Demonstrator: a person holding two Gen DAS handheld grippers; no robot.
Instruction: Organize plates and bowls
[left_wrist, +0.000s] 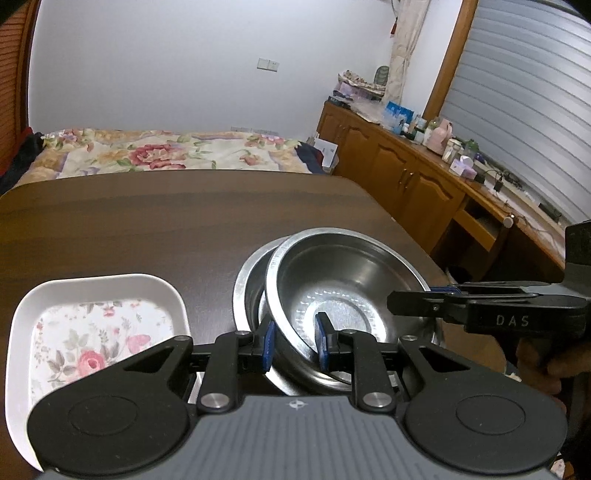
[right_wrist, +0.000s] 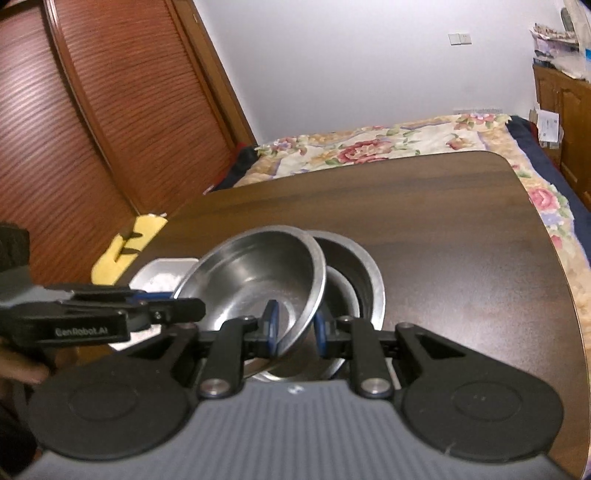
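A white floral plate (left_wrist: 99, 332) lay at the table's (left_wrist: 147, 221) left, untouched. Beside it, the left gripper (left_wrist: 295, 341) pinched the near rim of the upper steel bowl (left_wrist: 343, 280), which sat tilted inside a lower steel bowl (left_wrist: 249, 280). At right, the right gripper (right_wrist: 293, 328) clamped the same rim, though blur left its hold less certain. The bowl looked light, stiff and slick; the rolled rim seemed the only sound hold.
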